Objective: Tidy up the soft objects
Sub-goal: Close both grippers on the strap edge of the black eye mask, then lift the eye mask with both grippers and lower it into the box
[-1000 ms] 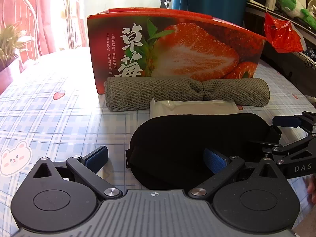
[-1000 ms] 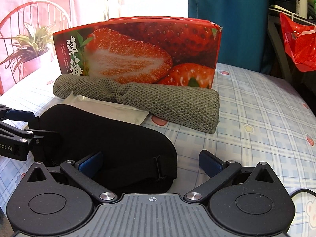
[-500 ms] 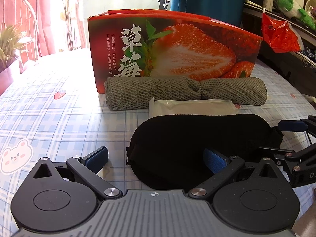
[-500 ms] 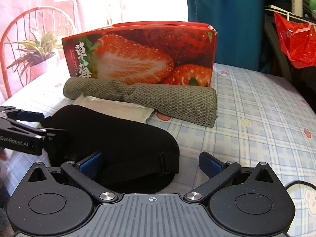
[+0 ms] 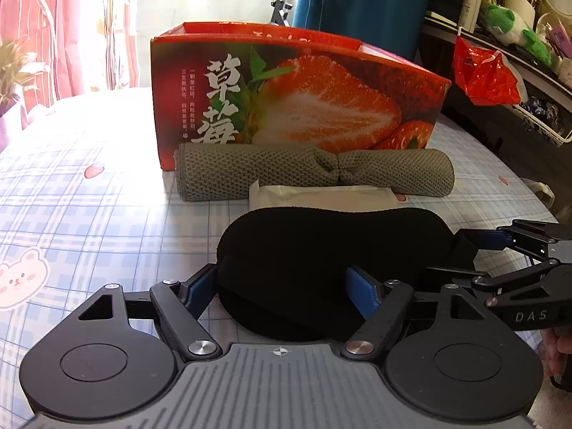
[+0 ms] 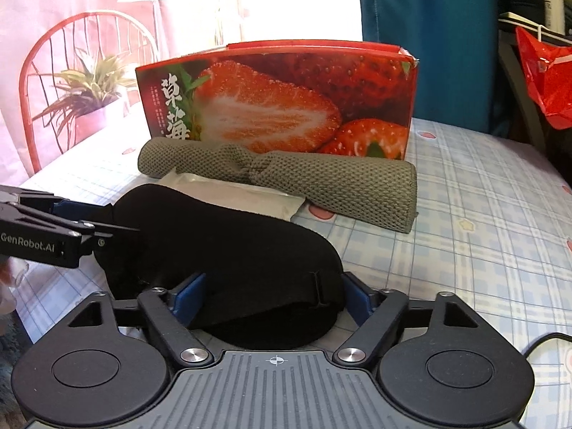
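Observation:
A black sleep mask (image 5: 321,250) lies on the checked tablecloth, also in the right wrist view (image 6: 221,243). My left gripper (image 5: 282,286) has closed in on the mask's left end, its blue pads (image 5: 361,291) touching the fabric. My right gripper (image 6: 266,295) has closed in on the mask's right end by the strap. Behind the mask lie a flat white packet (image 5: 321,196) and a rolled grey knit towel (image 5: 314,171). Behind those stands an open red strawberry box (image 5: 296,103).
A red plastic bag (image 5: 486,75) hangs off a cluttered shelf at the right. A red chair and a potted plant (image 6: 89,89) stand beyond the table's left side. A teal curtain (image 6: 429,35) hangs behind the box.
Both grippers have narrowed from wide open onto the two ends of the mask. Both cameras have risen a little, so the box's open top shows more.

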`<state>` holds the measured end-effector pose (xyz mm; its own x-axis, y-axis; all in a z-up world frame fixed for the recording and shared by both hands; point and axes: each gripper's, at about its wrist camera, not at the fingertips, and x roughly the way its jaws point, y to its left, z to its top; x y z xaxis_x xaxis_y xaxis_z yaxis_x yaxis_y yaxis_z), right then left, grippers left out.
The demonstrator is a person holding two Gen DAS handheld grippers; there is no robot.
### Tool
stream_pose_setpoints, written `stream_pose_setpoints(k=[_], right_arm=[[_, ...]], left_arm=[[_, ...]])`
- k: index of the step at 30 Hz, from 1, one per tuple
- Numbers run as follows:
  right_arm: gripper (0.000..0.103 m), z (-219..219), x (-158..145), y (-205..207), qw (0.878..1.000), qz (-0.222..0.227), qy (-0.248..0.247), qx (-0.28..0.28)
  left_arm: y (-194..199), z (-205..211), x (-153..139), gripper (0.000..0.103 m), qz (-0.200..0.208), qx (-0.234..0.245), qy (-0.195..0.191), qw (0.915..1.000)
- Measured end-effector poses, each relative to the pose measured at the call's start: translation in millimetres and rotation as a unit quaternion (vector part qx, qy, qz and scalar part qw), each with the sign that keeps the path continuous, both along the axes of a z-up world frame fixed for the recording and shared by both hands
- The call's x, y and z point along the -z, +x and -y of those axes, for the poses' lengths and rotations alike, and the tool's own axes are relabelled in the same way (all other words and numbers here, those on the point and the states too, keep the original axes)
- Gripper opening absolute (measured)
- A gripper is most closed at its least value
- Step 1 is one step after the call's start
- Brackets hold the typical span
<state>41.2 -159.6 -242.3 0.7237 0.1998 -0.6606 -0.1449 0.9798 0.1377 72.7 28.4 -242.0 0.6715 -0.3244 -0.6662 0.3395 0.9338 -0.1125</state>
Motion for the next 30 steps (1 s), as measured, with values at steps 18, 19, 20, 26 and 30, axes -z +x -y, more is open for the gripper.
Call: stream_pose_setpoints(k=[18,19,20,26,30], right_arm=[[0.033,6.0,-29.8,-10.7,0.997,0.06,0.047,-0.017],[0.032,5.9,-32.0,-10.8,0.997,0.063,0.049,-0.02],[0.031,5.8,-34.3,-10.5,0.996,0.066,0.051,-0.021],[0.03,9.6,-51.2,-6.8,0.994,0.084,0.07,-0.021],[0.03,13.0,-68.9,3.2,0.992,0.095,0.083,-0.02]], left_arm=[[-17.3,-6.3,-23.3,0.034,0.057,0.016,-0.029,0.9978],[-18.7,-4.7,-25.4,0.034,0.062,0.018,-0.027,0.9976],[-19.7,-3.4,-27.8,0.033,0.066,0.02,-0.024,0.9973],[-20.1,-6.7,-48.1,0.031,0.084,0.016,-0.04,0.9955],[-13.4,-8.3,-68.9,0.031,0.096,0.01,-0.05,0.9941]])
